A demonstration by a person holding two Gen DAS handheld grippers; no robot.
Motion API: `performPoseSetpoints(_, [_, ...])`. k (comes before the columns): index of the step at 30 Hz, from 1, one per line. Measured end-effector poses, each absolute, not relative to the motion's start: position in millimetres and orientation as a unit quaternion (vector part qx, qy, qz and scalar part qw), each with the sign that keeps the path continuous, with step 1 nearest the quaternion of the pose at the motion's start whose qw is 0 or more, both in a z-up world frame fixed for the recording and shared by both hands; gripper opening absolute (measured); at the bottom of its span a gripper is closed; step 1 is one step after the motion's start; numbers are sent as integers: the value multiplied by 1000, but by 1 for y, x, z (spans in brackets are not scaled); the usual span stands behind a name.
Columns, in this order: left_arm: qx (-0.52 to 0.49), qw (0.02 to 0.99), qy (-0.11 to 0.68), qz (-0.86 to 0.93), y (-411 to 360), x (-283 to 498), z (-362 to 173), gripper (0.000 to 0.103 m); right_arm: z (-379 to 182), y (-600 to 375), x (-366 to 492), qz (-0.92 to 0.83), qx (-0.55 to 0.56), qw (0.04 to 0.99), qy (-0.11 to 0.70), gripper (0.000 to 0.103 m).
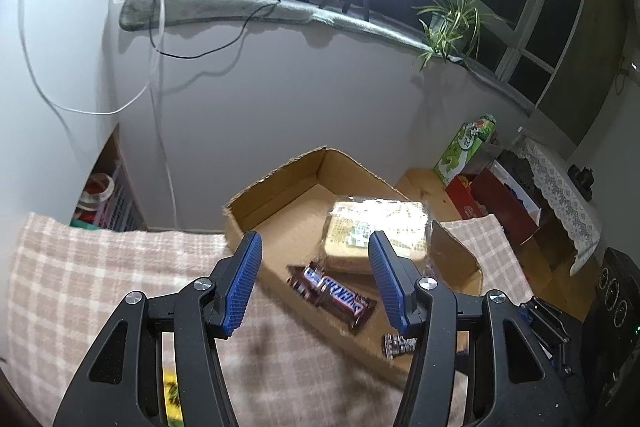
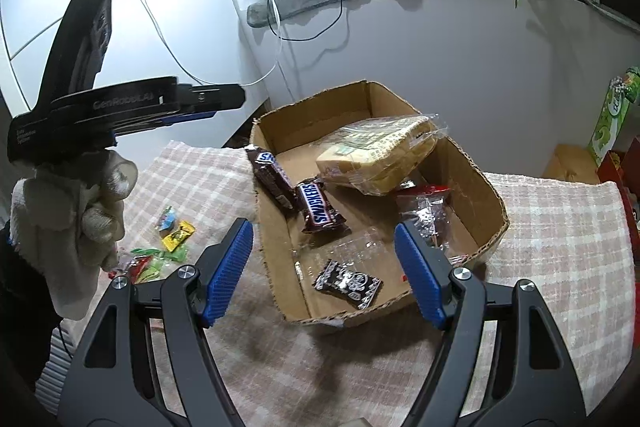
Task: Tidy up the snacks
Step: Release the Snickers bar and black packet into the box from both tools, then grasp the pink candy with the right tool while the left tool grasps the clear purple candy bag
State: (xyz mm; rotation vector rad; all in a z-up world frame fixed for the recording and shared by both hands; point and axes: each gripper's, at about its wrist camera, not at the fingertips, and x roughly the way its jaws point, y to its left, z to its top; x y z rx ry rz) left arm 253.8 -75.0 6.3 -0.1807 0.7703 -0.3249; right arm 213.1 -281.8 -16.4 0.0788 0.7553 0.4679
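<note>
So the readable text here: two brown bars with white-and-blue "SNICKERS" lettering. One brown Snickers bar (image 2: pixel 320 206) lies flat on the floor of the shallow brown cardboard box (image 2: pixel 486 187), the other Snickers bar (image 2: pixel 269 174) leans over the box's left wall. The black left gripper (image 2: pixel 208 103) has "GenRobot.AI" printed on its side.

Pose-wise, a white-gloved left hand (image 2: pixel 76 199) holds that left gripper level above the checked pink-and-white cloth (image 2: pixel 560 239), left of the box; its blue-padded fingers (image 1: pixel 244 279) sit wide apart, nothing between them. The right gripper (image 2: pixel 324 267) hovers at the near end of the box, also spread wide and empty.

Other stuff in the box: a clear-wrapped pack of pale wafers (image 2: pixel 376 155), a black-and-white patterned candy (image 2: pixel 347 283), and a crinkly clear packet with a red top (image 2: pixel 426 209). Small green, yellow and red candies (image 2: pixel 160 247) lie loose on the cloth, left of the box.
</note>
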Motion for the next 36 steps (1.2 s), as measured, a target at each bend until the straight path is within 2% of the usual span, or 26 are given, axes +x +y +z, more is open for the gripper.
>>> performPoseSetpoints(10, [-96,920,352,-140,-24,193,24,55,-5,-254,180,262,10,895,362,76])
performPoseSetpoints(16, [-106,921,356,-117,9,157,15,55,-9,-226,160,291,-20,882,369,76])
performPoseSetpoints(25, [-124,910,388,-79,50,121,-22,55,-34,-179,140,334,-64,852,398,76])
performPoseSetpoints(36, [-118,888,441,-57,59,105,-82,55,-75,-131,129,371,-129,806,443,76])
